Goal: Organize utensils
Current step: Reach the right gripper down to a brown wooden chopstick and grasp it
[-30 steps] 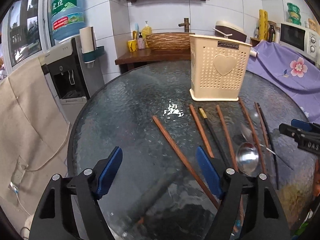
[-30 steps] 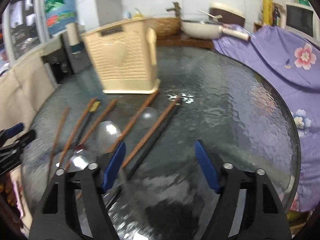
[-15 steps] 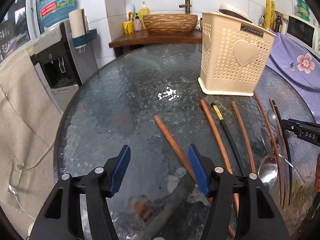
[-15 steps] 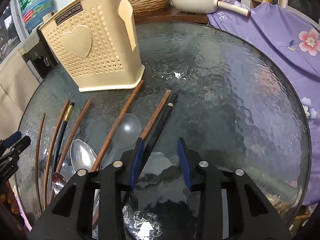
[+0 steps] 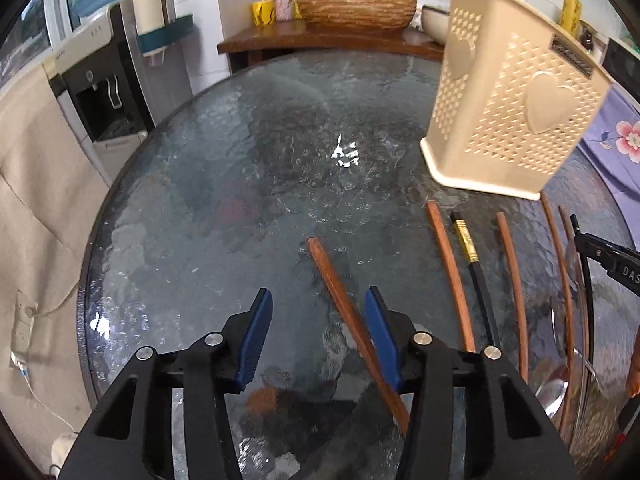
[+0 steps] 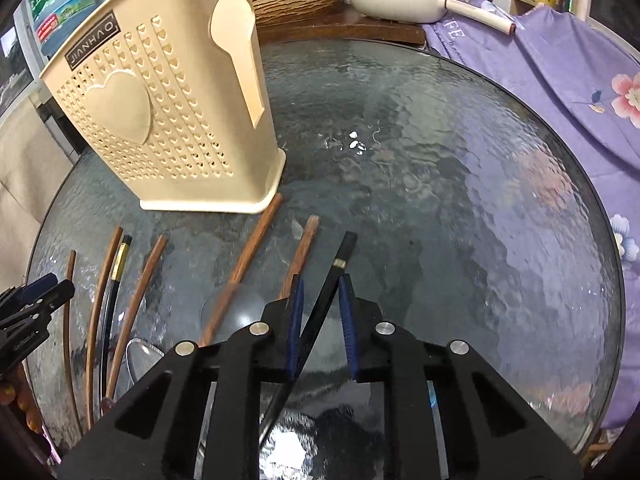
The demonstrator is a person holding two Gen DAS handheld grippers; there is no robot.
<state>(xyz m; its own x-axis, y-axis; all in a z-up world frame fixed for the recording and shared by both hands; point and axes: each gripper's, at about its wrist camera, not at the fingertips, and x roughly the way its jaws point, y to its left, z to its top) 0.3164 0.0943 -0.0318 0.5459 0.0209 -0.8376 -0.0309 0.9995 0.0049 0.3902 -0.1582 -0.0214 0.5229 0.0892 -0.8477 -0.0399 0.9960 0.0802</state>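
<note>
The cream holder (image 6: 168, 112) reads "JIANHAO". The right hand-held gripper (image 6: 320, 320) has been closing around one black chopstick (image 6: 326, 300), pads not yet pressing. The left hand-held gripper (image 5: 316, 340), also closing, straddles one brown chopstick (image 5: 340, 304), ungripped.

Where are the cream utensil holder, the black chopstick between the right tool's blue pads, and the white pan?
cream utensil holder (image 6: 168, 120): right wrist view, perforated front wall.
black chopstick (image 6: 326, 298): right wrist view, shaft between the pads.
white pan (image 6: 384, 0): right wrist view, side of the bowl.

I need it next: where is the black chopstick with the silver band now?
In the right wrist view, the black chopstick lies on the glass table, between the jaws of the right gripper, beside a brown chopstick.
</note>
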